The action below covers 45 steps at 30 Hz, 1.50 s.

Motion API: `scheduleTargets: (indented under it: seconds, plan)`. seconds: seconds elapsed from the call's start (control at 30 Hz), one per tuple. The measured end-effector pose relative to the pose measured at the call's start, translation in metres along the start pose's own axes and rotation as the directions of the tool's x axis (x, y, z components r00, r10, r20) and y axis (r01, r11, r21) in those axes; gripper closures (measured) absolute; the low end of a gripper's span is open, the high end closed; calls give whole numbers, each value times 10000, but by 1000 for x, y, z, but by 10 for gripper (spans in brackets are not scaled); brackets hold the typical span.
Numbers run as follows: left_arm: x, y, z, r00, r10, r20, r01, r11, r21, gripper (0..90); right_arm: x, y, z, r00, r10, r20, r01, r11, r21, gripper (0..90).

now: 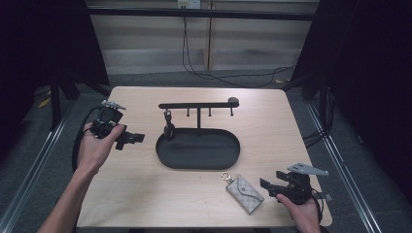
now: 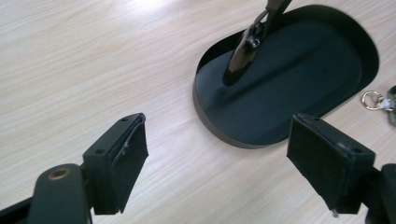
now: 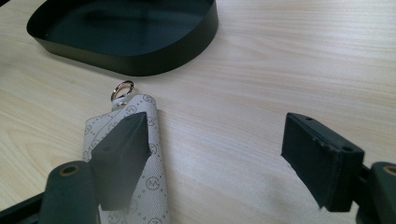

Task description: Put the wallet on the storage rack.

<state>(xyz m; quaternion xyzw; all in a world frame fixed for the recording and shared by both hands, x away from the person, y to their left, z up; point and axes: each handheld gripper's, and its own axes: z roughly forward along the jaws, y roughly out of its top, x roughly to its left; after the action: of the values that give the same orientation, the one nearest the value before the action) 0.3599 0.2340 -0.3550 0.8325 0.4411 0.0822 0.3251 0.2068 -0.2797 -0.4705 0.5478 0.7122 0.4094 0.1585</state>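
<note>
A black oval tray (image 1: 228,158) lies mid-table, with a hook rack (image 1: 198,105) standing on a post at its back. A small black item (image 1: 168,127) hangs from the leftmost hook, its lower end touching the tray. Near the front edge lies a grey patterned key pouch (image 1: 244,193) with a metal ring (image 1: 227,177). My left gripper (image 1: 132,138) is open to the left of the tray, holding nothing. My right gripper (image 1: 271,180) is open just right of the pouch. In the right gripper view the pouch (image 3: 152,182) lies under the left jaw, its ring (image 3: 122,88) pointing toward the tray (image 3: 140,63).
The left gripper view (image 2: 219,140) looks over bare wood to the tray (image 2: 285,88) and the hanging item (image 2: 245,49). Three more hooks hang from the rack. Dark curtains flank the table and cables run across the floor behind it.
</note>
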Motion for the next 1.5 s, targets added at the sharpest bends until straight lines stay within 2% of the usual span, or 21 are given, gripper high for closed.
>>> scheduleTargets:
  seconds: [0.13, 0.27, 0.37, 0.43, 0.47, 0.5, 0.63, 0.73, 0.77, 0.83, 0.9, 0.93, 0.97, 1.0, 1.1, 1.13, 1.2, 1.27, 1.3, 1.37, 1.5]
  plan:
    - [1, -16, -1, 9993, -275, 234, 287, 9982, -530, 191, 1, -1, -2, 10000, 24, 40, -24, 10000, -93, 231]
    - [0, -35, -2, 9993, -237, 306, 266, 9949, -969, 212, 1, 0, -1, 10000, 48, 61, -47, 9999, -104, 230]
    - [-3, -48, -4, 9991, -418, 89, 427, 9880, -1486, 211, 1, -1, -1, 10000, 15, 70, -14, 10000, -90, 229]
    - [-3, -56, -5, 9984, -550, 147, 567, 9840, -1691, 211, 0, -1, -2, 10000, 29, 75, -28, 9999, -122, 225]
    - [-2, -60, -5, 9987, -474, 194, 499, 9850, -1651, 212, 0, -1, -2, 10000, 44, 52, -43, 9999, -139, 222]
    - [-1, -65, -5, 9981, -572, 231, 604, 9816, -1810, 212, 0, -1, -2, 10000, 75, 49, -74, 9998, -179, 219]
    - [-4, -81, -3, 9982, -525, 286, 571, 9794, -1939, 213, 0, -1, -2, 10000, 59, 17, -59, 9998, -180, 214]
    - [-6, -87, -1, 9982, -541, 240, 577, 9808, -1863, 214, 0, -1, -2, 10000, 45, 31, -45, 9999, -156, 209]
    - [-7, -96, 1, 9980, -544, 332, 600, 9772, -2037, 214, 0, 0, -1, 10000, 62, 6, -62, 9999, -156, 209]
    - [-9, -102, 1, 9977, -596, 328, 651, 9760, -2080, 217, 1, 0, -1, 10000, 33, 29, -32, 9999, -150, 205]
    - [-12, -111, 1, 9969, -569, 542, 662, 9795, -1900, 217, 0, 0, -1, 10000, 77, 12, -77, 9998, -164, 203]
    - [-15, -115, -1, 9970, -557, 546, 661, 9751, -2118, 217, 0, 0, -1, 9999, 103, -12, -103, 9998, -148, 204]
    - [-15, -115, -1, 9970, -557, 546, 661, 9751, -2118, 217, 0, 0, -1, 9999, 107, -135, -109, 9999, -128, 212]
    - [-22, -123, -4, 9980, -311, 556, 423, 9764, -2119, 216, 0, 1, -2, 9997, 94, -210, -96, 9999, -100, 228]
    - [-22, -132, -4, 9965, -482, 681, 621, 9735, -2200, 216, 3, 2, -1, 9995, -85, -306, 87, 9999, 60, 227]
    - [-20, -142, -1, 9956, -723, 590, 839, 9705, -2262, 217, 3, 2, 0, 9994, -141, -319, 145, 9998, 115, 226]
    - [-18, -145, 0, 9956, -800, 486, 890, 9704, -2243, 216, 4, 3, 0, 9992, -155, -358, 160, 9998, 146, 226]
    - [-14, -150, 2, 9928, -1102, 470, 1184, 9620, -2460, 216, 4, 5, -1, 9986, -117, -513, 125, 9998, 155, 242]
    - [-13, -151, 2, 9931, -1093, 423, 1165, 9604, -2529, 217, 4, 6, -1, 9982, -104, -595, 113, 9998, 142, 243]
    - [-13, -152, 1, 9936, -1000, 519, 1098, 9627, -2474, 216, 6, 7, -1, 9973, -127, -729, 145, 9996, 250, 260]
    - [-17, -162, -1, 9941, -1020, 367, 1080, 9596, -2599, 216, 12, 12, -1, 9963, -475, -715, 494, 9985, 249, 269]
